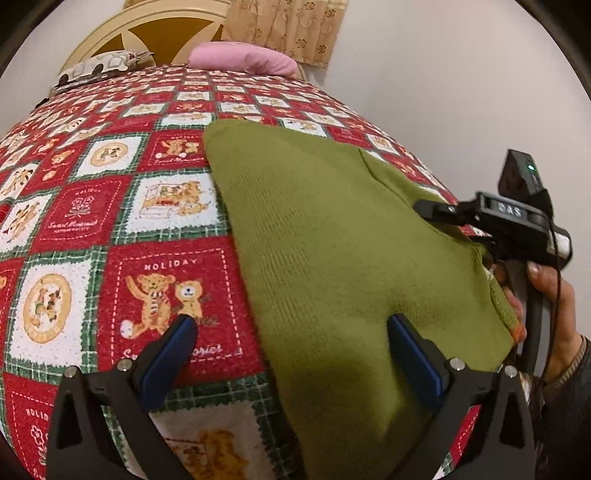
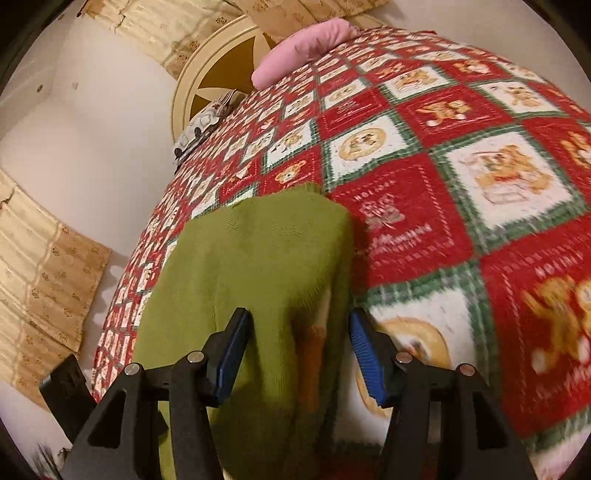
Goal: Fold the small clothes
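An olive green knitted garment (image 1: pixel 325 236) lies on a red, white and green bear-patterned blanket (image 1: pixel 92 221). My left gripper (image 1: pixel 291 325) is open, its right finger on the green cloth and its left finger over the blanket, straddling the garment's left edge. My right gripper (image 2: pixel 299 325) is open and straddles the garment's near edge (image 2: pixel 258 266), where an orange patch shows on the cloth. In the left wrist view the right gripper (image 1: pixel 443 212) sits at the garment's right side, held by a hand; its jaw state is not clear there.
A pink pillow (image 1: pixel 243 59) and a patterned pillow (image 1: pixel 99 68) lie at the bed's head by a cream headboard (image 1: pixel 147 29). A white wall (image 1: pixel 461 92) runs along the bed's right side. Beige curtains (image 2: pixel 40 273) hang nearby.
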Available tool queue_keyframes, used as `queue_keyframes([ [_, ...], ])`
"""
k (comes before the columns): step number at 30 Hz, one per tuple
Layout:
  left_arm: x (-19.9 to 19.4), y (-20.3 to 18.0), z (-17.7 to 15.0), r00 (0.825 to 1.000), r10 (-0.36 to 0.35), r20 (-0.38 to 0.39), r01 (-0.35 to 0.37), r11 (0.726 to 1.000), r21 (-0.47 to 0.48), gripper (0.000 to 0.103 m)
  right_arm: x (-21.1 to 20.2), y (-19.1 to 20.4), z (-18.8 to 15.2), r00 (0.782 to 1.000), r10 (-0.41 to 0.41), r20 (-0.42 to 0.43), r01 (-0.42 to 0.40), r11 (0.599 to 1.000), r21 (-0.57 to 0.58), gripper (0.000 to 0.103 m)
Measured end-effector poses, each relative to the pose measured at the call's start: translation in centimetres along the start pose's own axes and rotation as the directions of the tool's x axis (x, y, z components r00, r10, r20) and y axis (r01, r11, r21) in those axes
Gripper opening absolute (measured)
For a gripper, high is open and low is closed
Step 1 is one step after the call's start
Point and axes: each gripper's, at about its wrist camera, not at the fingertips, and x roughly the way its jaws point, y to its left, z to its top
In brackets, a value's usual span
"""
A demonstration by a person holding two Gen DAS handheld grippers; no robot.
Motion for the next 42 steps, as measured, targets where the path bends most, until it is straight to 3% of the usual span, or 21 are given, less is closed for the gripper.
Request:
queue_keyframes([
  [4, 0.0, 0.0, 0.1, 1.0, -0.02, 0.001, 0.02, 1.0, 0.0, 0.101, 1.2, -0.3, 0.8, 0.999, 0.034, -0.026, -0.033, 0.999, 0.035, 0.045],
  [8, -0.6, -0.5, 0.3, 0.992, -0.124, -0.015, 0.125, 0.992, 0.018, 0.059, 1.2, 1.0, 0.5, 1.0, -0.002, -0.025, 0.001, 1.0, -0.015, 0.032],
  [15, -2.9, -0.7, 0.1, 0.994, -0.107, 0.003, 0.107, 0.994, 0.028, 0.034, -1.1, 3.8, -0.8, 0.998, -0.009, 0.064, 0.013, 0.998, -0.062, 0.023],
  [24, -8.3, 0.3, -1.5, 0.998, -0.044, 0.054, 0.039, 0.996, 0.084, 0.03, -3.0, 9.2, -3.0, 0.994, 0.059, 0.092, -0.046, 0.99, -0.135, 0.022],
  [42, -16.2, 8.6, -5.3, 0.991, 0.064, 0.115, -0.062, 0.998, -0.024, 0.03, 2.2, 20.3, -8.7, 0.978, 0.206, -0.029, -0.207, 0.949, -0.24, 0.021],
])
